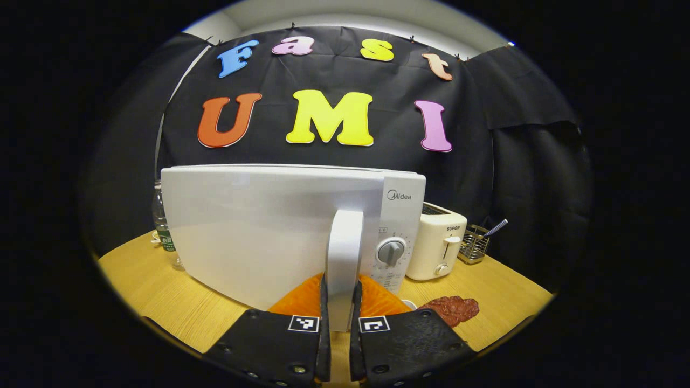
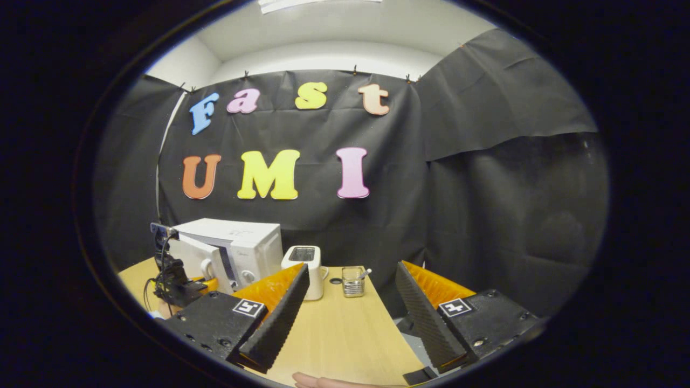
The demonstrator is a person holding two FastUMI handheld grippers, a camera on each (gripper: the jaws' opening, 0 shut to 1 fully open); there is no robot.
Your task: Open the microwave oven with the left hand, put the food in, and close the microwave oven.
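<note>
Opening step in hand: my left hand-held gripper (image 1: 340, 310) is clamped on the microwave (image 1: 269, 226) door handle (image 1: 344, 253), right hand-held gripper (image 2: 347, 307) gaping idle; next, swing the door wide.

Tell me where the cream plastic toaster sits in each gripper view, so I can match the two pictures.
Left gripper view: the cream plastic toaster stands right of centre, just right of the white microwave oven, on the wooden table.
Right gripper view: the toaster is small, near the centre, past the right gripper's fingers.
Shared landmark: the small wire basket, just right of the toaster.
</note>
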